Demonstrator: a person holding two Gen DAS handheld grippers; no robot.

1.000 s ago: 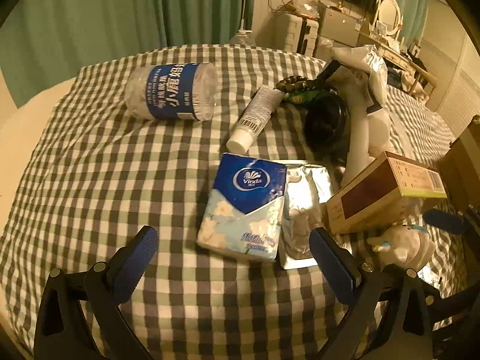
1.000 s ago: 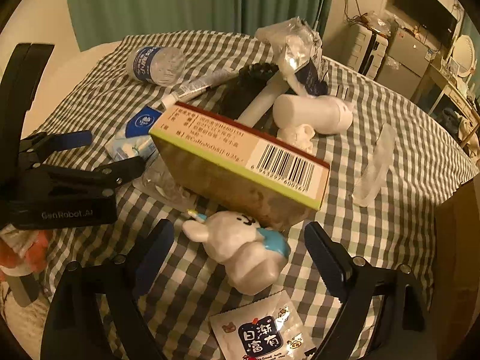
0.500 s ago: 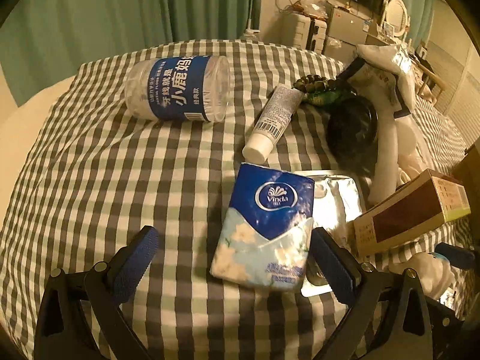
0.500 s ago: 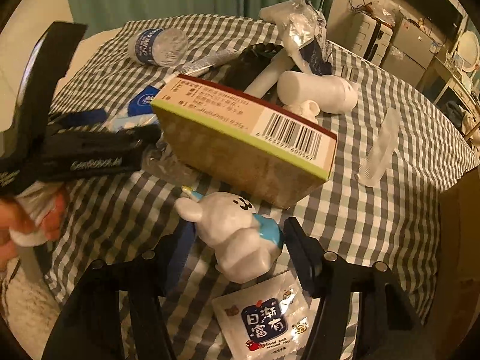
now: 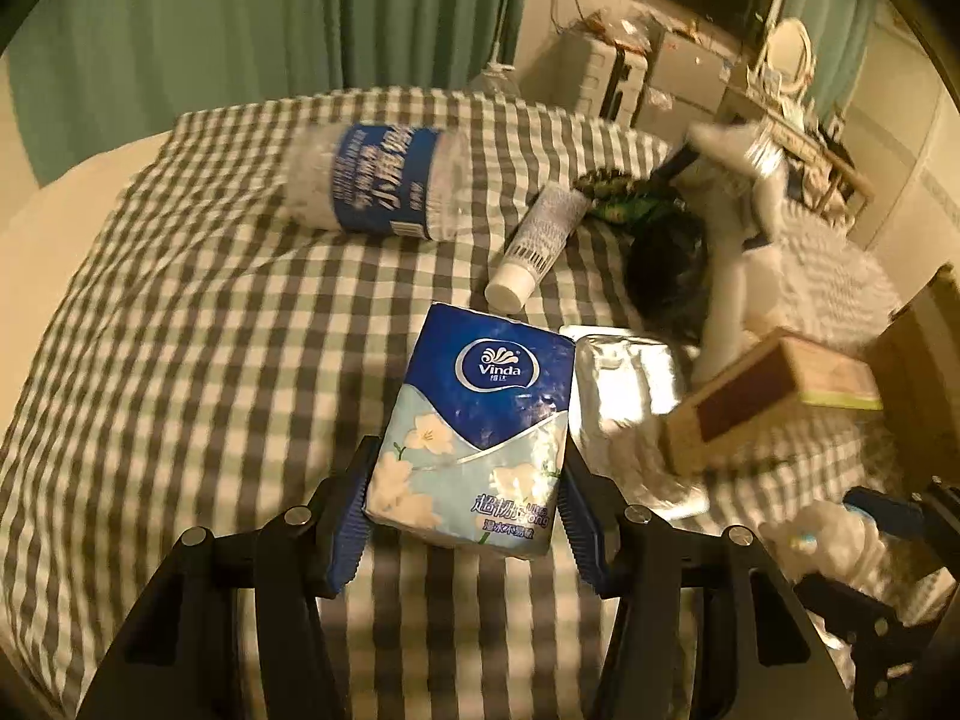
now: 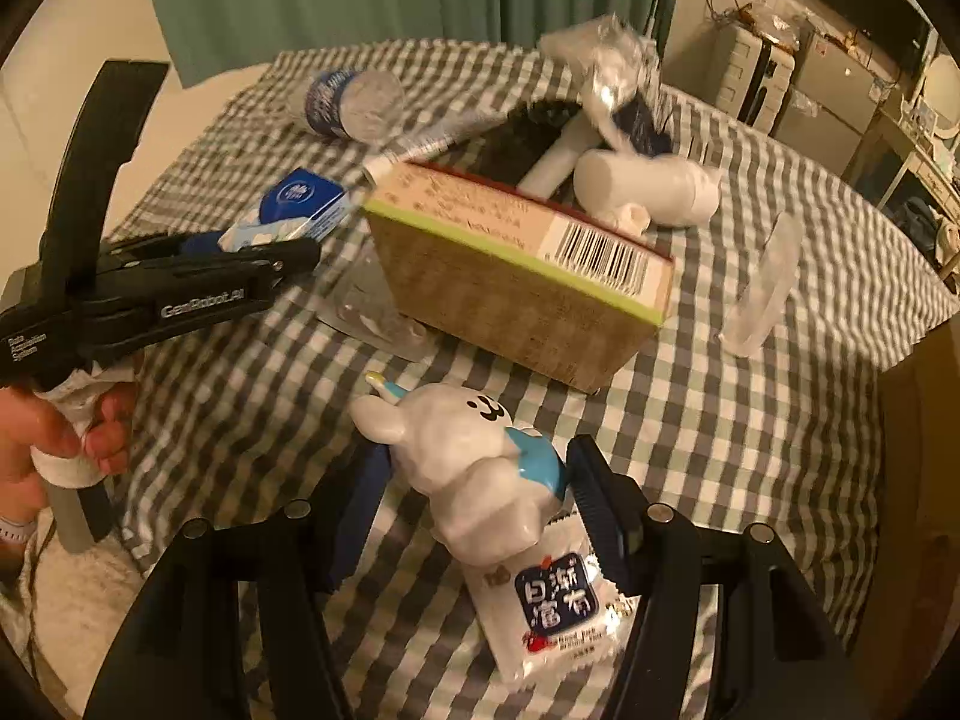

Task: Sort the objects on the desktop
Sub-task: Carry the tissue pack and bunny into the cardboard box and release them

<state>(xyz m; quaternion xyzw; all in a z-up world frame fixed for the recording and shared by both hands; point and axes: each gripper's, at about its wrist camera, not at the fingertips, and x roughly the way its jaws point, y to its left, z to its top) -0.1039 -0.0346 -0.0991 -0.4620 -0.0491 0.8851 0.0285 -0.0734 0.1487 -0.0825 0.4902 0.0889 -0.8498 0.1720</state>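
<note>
My left gripper point(image 5: 462, 516) is shut on a blue Vinda tissue pack point(image 5: 480, 426), its pads pressing both long sides. The pack also shows in the right wrist view point(image 6: 294, 210), held by the left gripper point(image 6: 240, 282). My right gripper point(image 6: 474, 492) is closed around a white rabbit figurine point(image 6: 474, 462) with a blue patch; its right pad touches the figurine, the left pad is close beside it. The figurine stands over a white snack sachet point(image 6: 558, 606).
On the checked tablecloth point(image 5: 180, 360) lie a water bottle point(image 5: 378, 180), a white tube point(image 5: 540, 240), a silver foil pack point(image 5: 624, 378), a brown carton point(image 6: 516, 264), a white bottle point(image 6: 648, 186), a clear plastic piece point(image 6: 762, 294) and a black object point(image 5: 666, 264).
Both grippers have closed. The left moved forward and shut on the tissue pack. The right moved in and closed around the rabbit figurine.
</note>
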